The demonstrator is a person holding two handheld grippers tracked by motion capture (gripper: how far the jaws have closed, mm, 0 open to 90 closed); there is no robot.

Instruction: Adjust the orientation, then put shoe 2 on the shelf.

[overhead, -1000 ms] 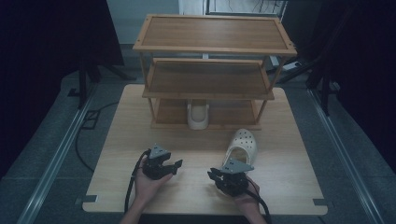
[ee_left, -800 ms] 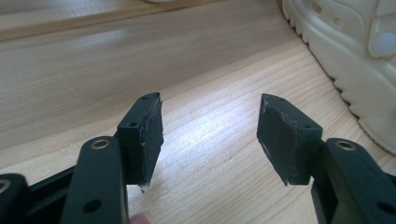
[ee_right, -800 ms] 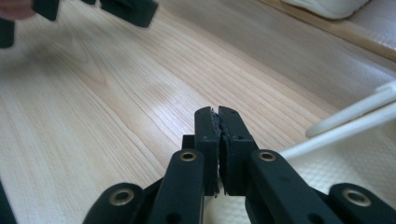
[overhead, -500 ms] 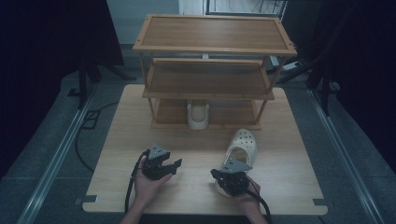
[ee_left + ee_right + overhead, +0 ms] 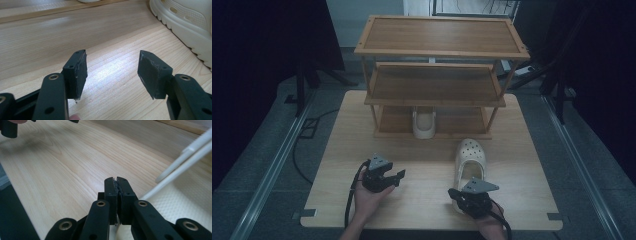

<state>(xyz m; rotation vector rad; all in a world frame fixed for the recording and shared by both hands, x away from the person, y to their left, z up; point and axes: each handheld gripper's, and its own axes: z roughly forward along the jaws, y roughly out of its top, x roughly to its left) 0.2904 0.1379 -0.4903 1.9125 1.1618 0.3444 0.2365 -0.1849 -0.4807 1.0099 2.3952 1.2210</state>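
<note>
A white clog [image 5: 471,157] lies on the wooden table [image 5: 362,130], toe toward the rack. My right gripper [image 5: 455,194] sits at its heel end, held in a hand. In the right gripper view the right gripper [image 5: 116,182] is shut with nothing visible between the pads, and the clog's textured insole [image 5: 175,210] and raised heel strap [image 5: 185,157] lie just to its right. My left gripper [image 5: 398,176] rests on the table left of the clog, pointing right. Its own view shows the left gripper [image 5: 112,67] open over bare wood, with the clog's side [image 5: 185,20] ahead at the right.
A three-tier wooden shoe rack [image 5: 434,85] stands at the back of the table. A second white clog [image 5: 424,122] sits on its bottom shelf, heel facing me. Dark floor and metal rails border the table on both sides.
My right gripper has shifted slightly toward the near edge, by the clog's heel. The left gripper and both clogs have stayed put.
</note>
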